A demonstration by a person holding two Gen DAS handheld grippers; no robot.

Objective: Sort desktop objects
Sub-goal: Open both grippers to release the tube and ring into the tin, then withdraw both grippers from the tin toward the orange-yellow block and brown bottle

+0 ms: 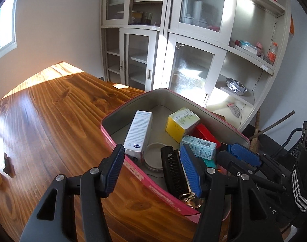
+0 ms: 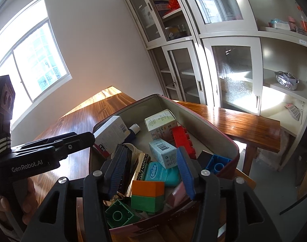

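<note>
A pink-rimmed tin (image 1: 137,172) stands on the wooden table, holding a white box (image 1: 139,133), a yellow box (image 1: 179,123), a pale blue box (image 1: 199,146), a round lid (image 1: 153,157) and a black comb (image 1: 173,171). My left gripper (image 1: 152,169) is open and straddles the tin's near wall, one finger outside and one inside beside the comb. My right gripper (image 2: 151,173) is open over the tin (image 2: 203,129), above an orange block (image 2: 148,188) stacked on a green block (image 2: 147,202). A teal floss case (image 2: 161,173) and a blue brick (image 2: 218,164) lie close by.
The wooden table (image 1: 52,121) stretches left and away from the tin, with a small wooden piece (image 1: 8,165) near its left edge. Grey glass-door cabinets (image 1: 173,40) stand behind the table. A loose green brick (image 2: 119,215) lies in the tin's near corner.
</note>
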